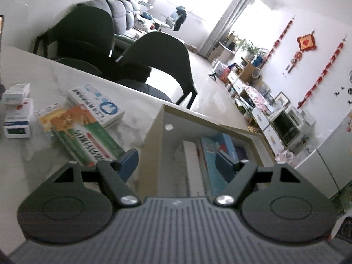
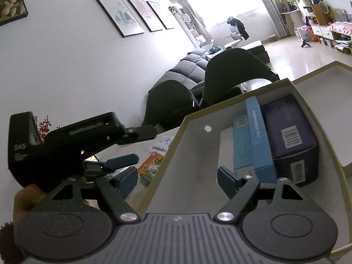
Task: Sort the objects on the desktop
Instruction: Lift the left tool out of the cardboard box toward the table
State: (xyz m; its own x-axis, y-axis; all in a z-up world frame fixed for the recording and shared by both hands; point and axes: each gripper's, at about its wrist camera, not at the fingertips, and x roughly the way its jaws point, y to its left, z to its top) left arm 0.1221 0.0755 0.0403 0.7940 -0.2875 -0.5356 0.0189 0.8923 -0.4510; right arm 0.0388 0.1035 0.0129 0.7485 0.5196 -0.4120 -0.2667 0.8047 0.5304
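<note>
Right wrist view: wide-open right gripper (image 2: 177, 177) straddles storage box (image 2: 189, 118) wall; left gripper (image 1: 176, 162) likewise wide.

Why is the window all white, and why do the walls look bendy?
Left wrist view: the window is blown out by daylight, the chairs go nearly black against it, and the fisheye lens curves the walls. Right wrist view: the same window glares white, the picture frames lean and bow, and the box stays sharp.
</note>
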